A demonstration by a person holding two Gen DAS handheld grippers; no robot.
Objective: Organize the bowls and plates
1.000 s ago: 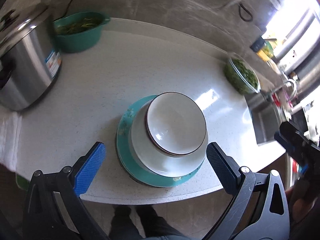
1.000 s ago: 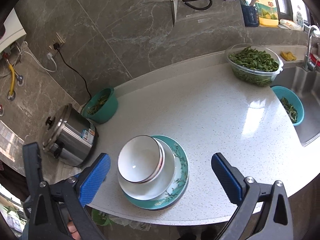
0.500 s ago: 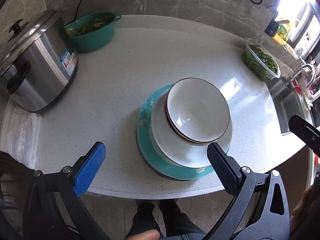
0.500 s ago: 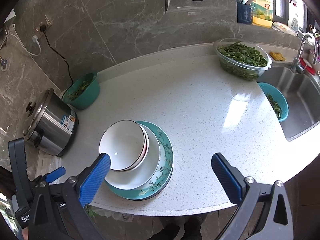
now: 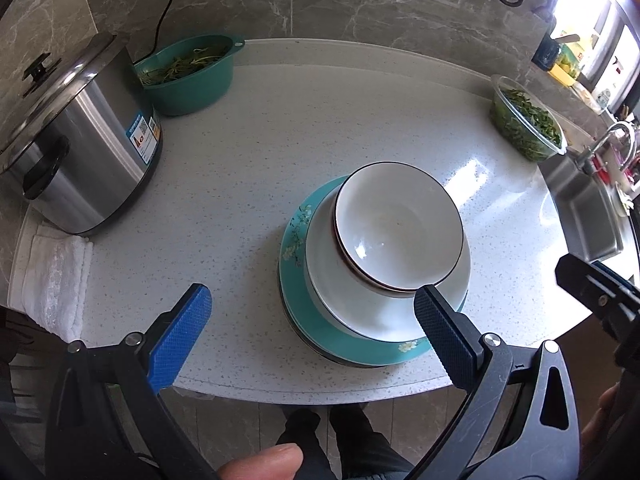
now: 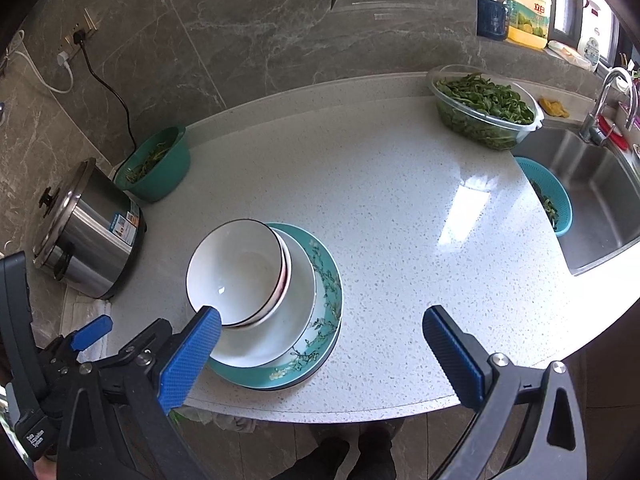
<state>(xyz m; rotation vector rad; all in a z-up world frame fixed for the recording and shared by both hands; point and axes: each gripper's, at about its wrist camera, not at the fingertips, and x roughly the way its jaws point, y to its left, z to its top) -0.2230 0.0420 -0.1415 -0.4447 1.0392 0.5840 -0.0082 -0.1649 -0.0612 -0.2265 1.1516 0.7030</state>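
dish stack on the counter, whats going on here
A person holds two tongs over a white counter, both open and empty. The left tongs and right tongs hover near the counter's front edge. The dishes sit stacked there: white bowls nested on a white plate on teal plates. Nothing is gripped.

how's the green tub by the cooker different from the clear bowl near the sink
The green tub is opaque teal plastic; the clear bowl is see-through. The tub holds a thin layer of stringy stems; the bowl is heaped with leafy greens. The tub sits beside the cooker, the bowl by the sink. Both stand at the back of the counter.
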